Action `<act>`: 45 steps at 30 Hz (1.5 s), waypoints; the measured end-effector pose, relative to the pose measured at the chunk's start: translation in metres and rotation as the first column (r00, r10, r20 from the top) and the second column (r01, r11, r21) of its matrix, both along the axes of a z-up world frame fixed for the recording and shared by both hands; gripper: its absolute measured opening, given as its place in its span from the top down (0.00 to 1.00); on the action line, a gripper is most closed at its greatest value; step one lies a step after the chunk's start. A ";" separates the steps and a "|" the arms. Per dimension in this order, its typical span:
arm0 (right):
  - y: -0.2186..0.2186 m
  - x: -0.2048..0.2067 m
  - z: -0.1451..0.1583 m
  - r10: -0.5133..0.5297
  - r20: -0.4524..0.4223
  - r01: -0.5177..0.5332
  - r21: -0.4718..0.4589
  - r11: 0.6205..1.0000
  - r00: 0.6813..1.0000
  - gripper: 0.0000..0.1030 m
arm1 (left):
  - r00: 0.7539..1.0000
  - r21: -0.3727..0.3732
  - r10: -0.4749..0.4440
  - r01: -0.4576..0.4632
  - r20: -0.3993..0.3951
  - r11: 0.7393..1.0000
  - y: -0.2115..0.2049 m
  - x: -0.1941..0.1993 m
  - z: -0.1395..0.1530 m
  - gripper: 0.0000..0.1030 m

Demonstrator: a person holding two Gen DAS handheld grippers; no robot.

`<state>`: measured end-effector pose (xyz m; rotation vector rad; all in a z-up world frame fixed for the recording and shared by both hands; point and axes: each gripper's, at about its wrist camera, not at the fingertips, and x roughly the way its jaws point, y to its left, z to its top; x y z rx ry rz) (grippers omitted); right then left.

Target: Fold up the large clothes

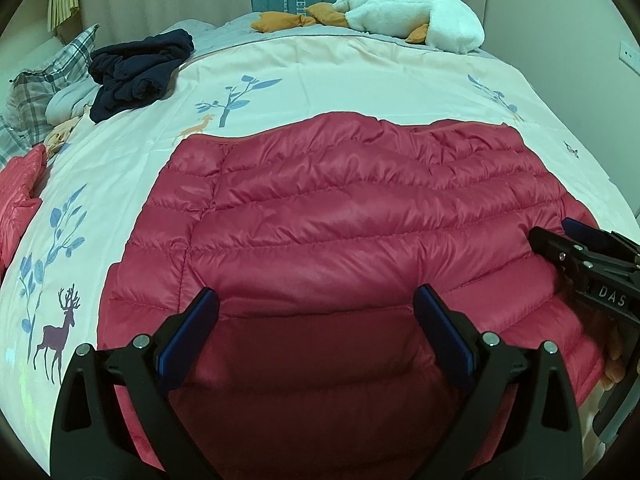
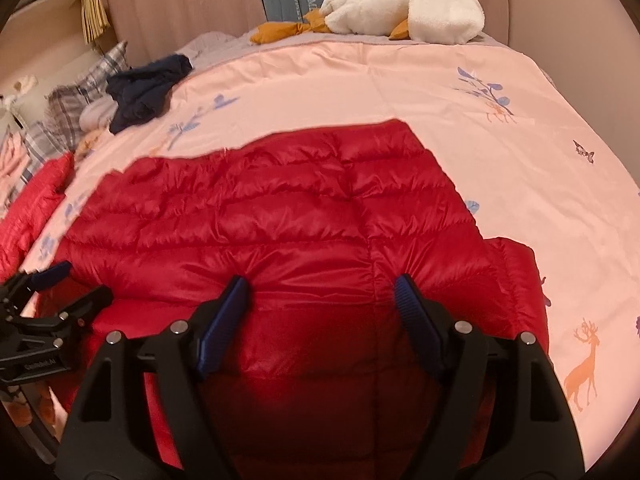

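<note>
A red quilted down jacket (image 1: 340,232) lies spread flat on the pale duvet (image 1: 340,76) of a bed. My left gripper (image 1: 317,299) is open over the jacket's near edge, its blue pads wide apart with only flat fabric between them. My right gripper (image 2: 322,285) is open too, and its tips rest on the jacket (image 2: 280,216) near a vertical seam, where the fabric puckers slightly. In the left wrist view the right gripper (image 1: 554,232) sits on the jacket's right edge. In the right wrist view the left gripper (image 2: 80,282) sits at the jacket's left edge.
A dark navy garment (image 1: 140,68) lies crumpled at the far left of the bed beside a plaid pillow (image 1: 48,76). A white plush goose (image 1: 412,12) lies along the headboard. Another red garment (image 1: 18,200) sits at the left edge. Bare duvet lies beyond and right of the jacket.
</note>
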<state>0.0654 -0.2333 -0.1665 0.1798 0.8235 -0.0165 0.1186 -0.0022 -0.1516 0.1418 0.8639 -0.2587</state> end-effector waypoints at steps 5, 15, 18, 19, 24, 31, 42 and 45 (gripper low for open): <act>-0.003 -0.012 0.011 -0.013 0.038 0.013 0.003 1.000 0.999 0.25 | 1.000 -0.009 -0.001 0.001 0.006 1.000 0.005 -0.009 0.005 0.04; 0.018 -0.050 0.025 0.042 0.107 -0.027 -0.143 0.989 0.993 0.24 | 0.999 -0.043 0.004 -0.003 0.033 0.999 0.017 -0.034 0.016 0.04; 0.026 -0.054 0.016 0.061 0.078 -0.046 -0.177 0.983 0.995 0.24 | 0.999 -0.035 -0.004 0.005 0.035 0.999 0.016 -0.042 0.012 0.04; 0.027 -0.054 0.012 0.061 0.070 -0.047 -0.187 0.981 0.996 0.24 | 0.999 -0.031 -0.004 0.005 0.035 0.999 0.016 -0.043 0.011 0.04; 0.027 -0.048 -0.003 0.043 0.026 -0.038 -0.157 0.987 0.999 0.23 | 1.000 -0.007 -0.004 0.005 0.021 1.000 0.013 -0.042 0.000 0.04; 0.024 -0.053 0.001 0.049 0.032 -0.044 -0.141 0.989 0.998 0.23 | 1.000 -0.016 -0.004 0.005 0.011 1.000 0.016 -0.047 0.000 0.04; 0.019 -0.083 0.021 0.052 0.069 -0.045 -0.109 0.993 0.996 0.23 | 1.000 -0.021 0.001 -0.001 -0.006 1.000 0.029 -0.062 0.006 0.04; 0.018 -0.083 0.014 0.049 0.041 -0.045 -0.104 0.994 0.998 0.23 | 1.000 -0.012 -0.001 0.001 -0.010 1.000 0.028 -0.063 0.004 0.04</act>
